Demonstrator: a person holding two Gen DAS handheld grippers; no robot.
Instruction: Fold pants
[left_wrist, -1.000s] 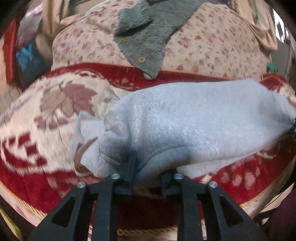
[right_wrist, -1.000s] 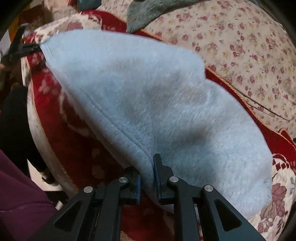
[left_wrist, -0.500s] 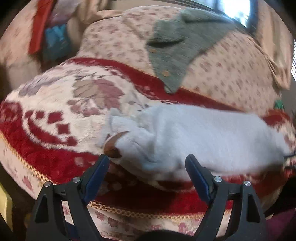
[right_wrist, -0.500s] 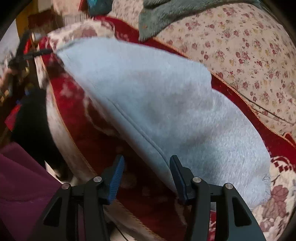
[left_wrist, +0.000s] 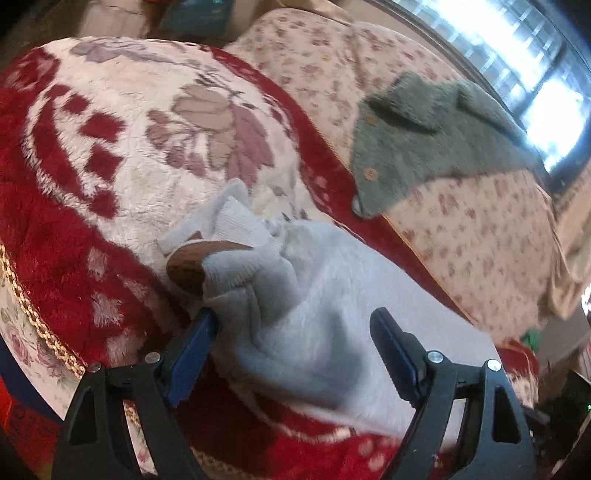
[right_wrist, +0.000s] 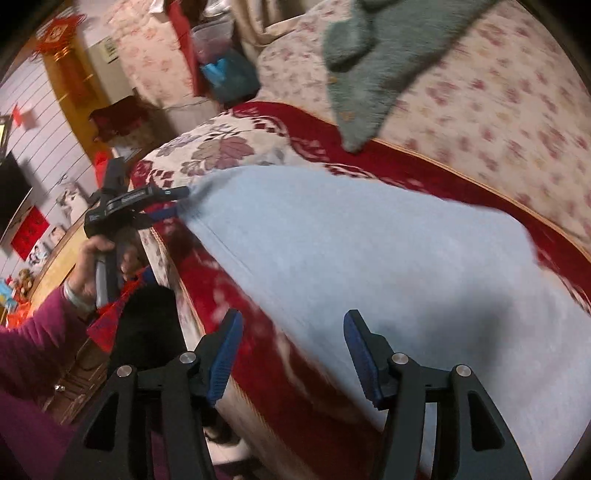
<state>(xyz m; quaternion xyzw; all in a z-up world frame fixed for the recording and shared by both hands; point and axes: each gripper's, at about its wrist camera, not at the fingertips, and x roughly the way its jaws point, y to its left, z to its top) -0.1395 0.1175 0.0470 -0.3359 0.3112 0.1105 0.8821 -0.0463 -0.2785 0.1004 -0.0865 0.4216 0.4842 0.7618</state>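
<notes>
The light blue fleece pants (left_wrist: 332, 325) lie folded on the red and cream blanket (left_wrist: 110, 155). Their ribbed cuffs (left_wrist: 236, 229) bunch at the left end. My left gripper (left_wrist: 291, 339) is open, its jaws wide apart around the cuff end of the pants. My right gripper (right_wrist: 291, 347) is open and holds nothing, over the pants' near hem (right_wrist: 369, 258). The left gripper (right_wrist: 173, 201) also shows in the right wrist view, at the far left end of the pants.
A grey-green buttoned fleece garment (left_wrist: 424, 129) lies on the floral cover (left_wrist: 480, 221) behind the pants. The blanket's gold-corded front edge (left_wrist: 33, 325) drops off at the near side. A blue plastic bag (right_wrist: 229, 77) sits at the back left.
Both grippers have opened and let go of the pants, which now rest on the blanket. Both have drawn back a little and turned leftward.
</notes>
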